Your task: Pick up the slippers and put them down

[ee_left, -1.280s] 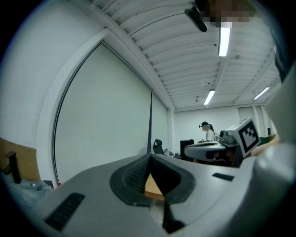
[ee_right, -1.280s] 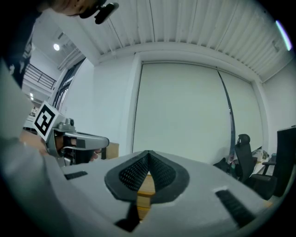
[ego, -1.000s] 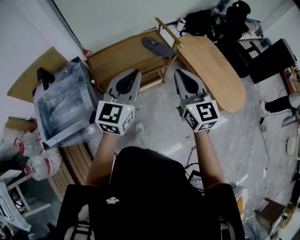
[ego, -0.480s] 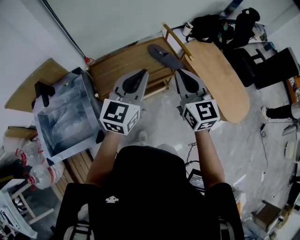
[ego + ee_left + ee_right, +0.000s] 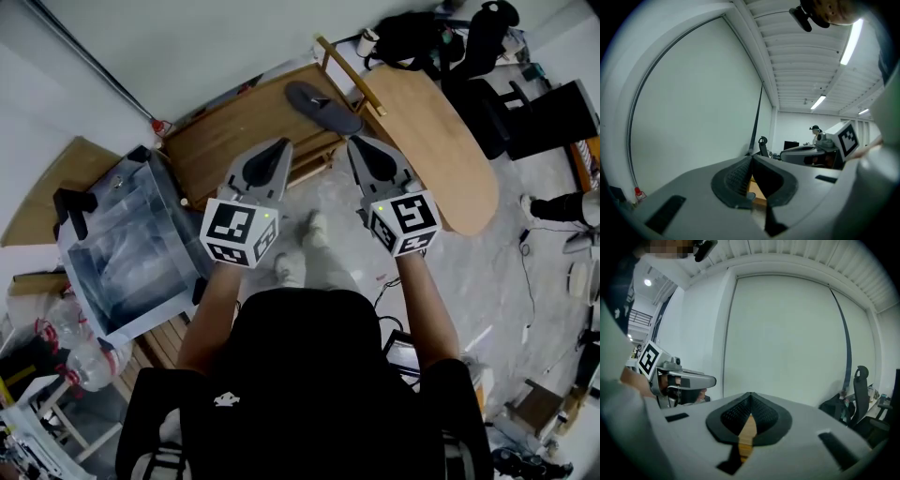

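One dark grey slipper point(image 5: 323, 106) lies on top of a low wooden rack point(image 5: 230, 127) against the wall in the head view. My left gripper point(image 5: 279, 146) is held level just short of the rack's front edge, jaws shut and empty. My right gripper point(image 5: 358, 143) hangs beside it, a little below and right of the slipper, also shut with nothing in it. In the left gripper view the jaws point(image 5: 751, 158) meet at the tip, with wood showing beneath. The right gripper view shows its jaws point(image 5: 751, 394) closed too. No second slipper is in sight.
An oval wooden tabletop point(image 5: 441, 141) leans to the right of the rack. A clear plastic box point(image 5: 117, 248) and plastic bottles point(image 5: 80, 361) stand at left. Black bags and a chair point(image 5: 469, 42) crowd the back right. The person's feet point(image 5: 298, 251) are on the grey floor.
The person has stepped toward the rack, feet now showing below the grippers. Both grippers came forward together with the body and stayed shut.
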### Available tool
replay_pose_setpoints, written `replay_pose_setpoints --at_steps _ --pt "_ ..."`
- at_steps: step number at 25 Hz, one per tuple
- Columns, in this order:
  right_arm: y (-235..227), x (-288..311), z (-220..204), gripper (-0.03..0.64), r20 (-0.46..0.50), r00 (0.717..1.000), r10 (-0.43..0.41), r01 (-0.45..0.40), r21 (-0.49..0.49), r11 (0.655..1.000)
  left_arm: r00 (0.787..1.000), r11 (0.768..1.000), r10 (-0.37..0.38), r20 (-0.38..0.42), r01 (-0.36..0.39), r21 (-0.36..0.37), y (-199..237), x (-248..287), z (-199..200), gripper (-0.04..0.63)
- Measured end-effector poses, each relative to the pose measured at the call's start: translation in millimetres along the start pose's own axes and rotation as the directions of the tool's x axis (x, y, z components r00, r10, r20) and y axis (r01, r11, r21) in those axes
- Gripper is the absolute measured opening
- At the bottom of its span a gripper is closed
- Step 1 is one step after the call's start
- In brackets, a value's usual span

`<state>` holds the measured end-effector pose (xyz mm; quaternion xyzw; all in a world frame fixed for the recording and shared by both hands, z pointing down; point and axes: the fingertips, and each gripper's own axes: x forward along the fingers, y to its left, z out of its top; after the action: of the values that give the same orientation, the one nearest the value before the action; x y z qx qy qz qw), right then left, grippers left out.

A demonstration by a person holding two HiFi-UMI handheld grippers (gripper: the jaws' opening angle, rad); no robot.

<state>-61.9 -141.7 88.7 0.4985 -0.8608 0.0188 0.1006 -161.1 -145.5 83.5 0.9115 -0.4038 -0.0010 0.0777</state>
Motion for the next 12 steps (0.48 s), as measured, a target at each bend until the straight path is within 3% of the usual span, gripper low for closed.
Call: replay_pose_setpoints --at_steps 12 --pt "-72 56 -66 -0.014 -0.160 0.985 0.059 -0.056 0.023 0.998 0.995 0.998 0.034 -0.091 -0.038 -0.040 34 89 -34 0.008"
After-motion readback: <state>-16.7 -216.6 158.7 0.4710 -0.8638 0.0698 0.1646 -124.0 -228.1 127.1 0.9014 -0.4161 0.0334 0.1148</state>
